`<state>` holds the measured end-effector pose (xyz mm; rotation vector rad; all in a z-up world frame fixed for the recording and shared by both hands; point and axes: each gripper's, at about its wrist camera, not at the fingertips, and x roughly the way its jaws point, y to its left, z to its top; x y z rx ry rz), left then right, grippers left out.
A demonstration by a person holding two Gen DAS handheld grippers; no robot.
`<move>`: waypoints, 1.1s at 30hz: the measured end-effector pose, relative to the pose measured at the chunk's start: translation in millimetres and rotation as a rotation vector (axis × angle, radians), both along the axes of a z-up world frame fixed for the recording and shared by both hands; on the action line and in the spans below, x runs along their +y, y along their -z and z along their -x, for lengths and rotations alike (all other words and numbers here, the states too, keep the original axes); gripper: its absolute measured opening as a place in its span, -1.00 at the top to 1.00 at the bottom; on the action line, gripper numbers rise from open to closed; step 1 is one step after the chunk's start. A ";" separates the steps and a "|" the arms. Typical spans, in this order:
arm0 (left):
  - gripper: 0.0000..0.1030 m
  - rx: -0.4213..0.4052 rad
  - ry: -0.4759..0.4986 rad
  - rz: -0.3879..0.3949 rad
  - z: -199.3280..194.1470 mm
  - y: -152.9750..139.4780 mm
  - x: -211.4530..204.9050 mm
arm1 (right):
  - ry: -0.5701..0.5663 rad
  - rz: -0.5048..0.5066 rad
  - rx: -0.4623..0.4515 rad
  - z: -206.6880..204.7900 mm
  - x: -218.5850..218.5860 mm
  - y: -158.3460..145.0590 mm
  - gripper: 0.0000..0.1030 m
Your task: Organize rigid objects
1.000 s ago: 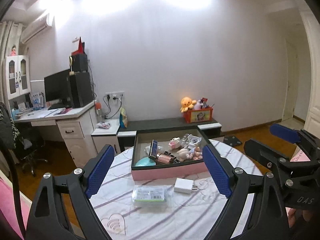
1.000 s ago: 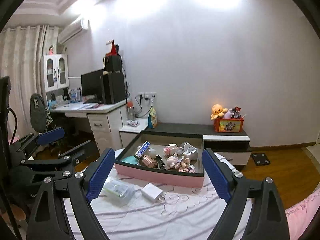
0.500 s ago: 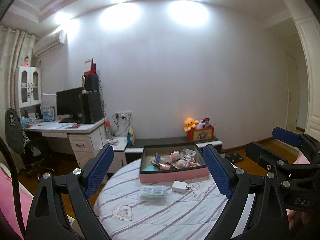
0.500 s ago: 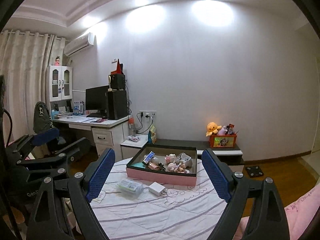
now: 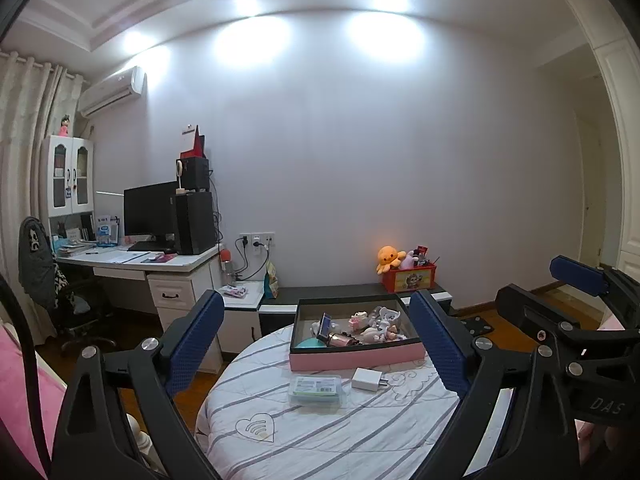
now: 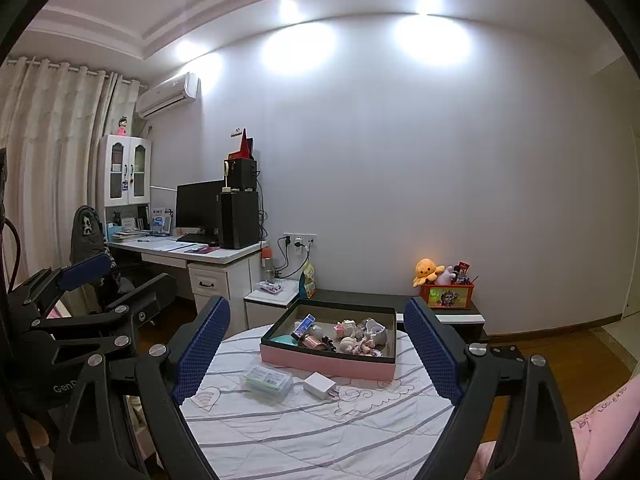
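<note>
Hovering short of the round table [image 6: 320,436], the left gripper [image 5: 316,354] and right gripper [image 6: 316,354] both gape wide, 2 pairs of jaws holding nothing. Ahead between them sit a clear case [image 6: 267,382], charger [image 6: 319,385] and tray [image 6: 326,361]; bare cloth reaches the near rim.

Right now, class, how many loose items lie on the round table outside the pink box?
2. The clear plastic case lies in front of the pink box, towards its left end; the white charger lies just right of the case. Others may be hidden.
</note>
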<state>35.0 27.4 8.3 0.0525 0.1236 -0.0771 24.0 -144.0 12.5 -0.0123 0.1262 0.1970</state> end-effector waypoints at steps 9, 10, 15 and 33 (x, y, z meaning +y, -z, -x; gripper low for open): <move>-0.85 0.004 -0.003 -0.001 -2.6 4.1 -2.4 | -0.002 -0.004 0.007 -0.5 -0.5 2.0 -0.75; -0.85 0.005 -0.003 -0.001 -3.9 4.5 -3.1 | -0.002 -0.004 0.007 -1.3 -1.5 3.1 -0.75; -0.85 0.015 0.002 0.000 -10.6 10.0 -4.8 | 0.004 -0.008 0.018 -5.0 -2.8 8.1 -0.75; -0.92 0.310 0.046 -0.008 -112.3 97.2 -16.9 | 0.013 -0.026 0.246 -85.1 -14.7 77.2 -0.75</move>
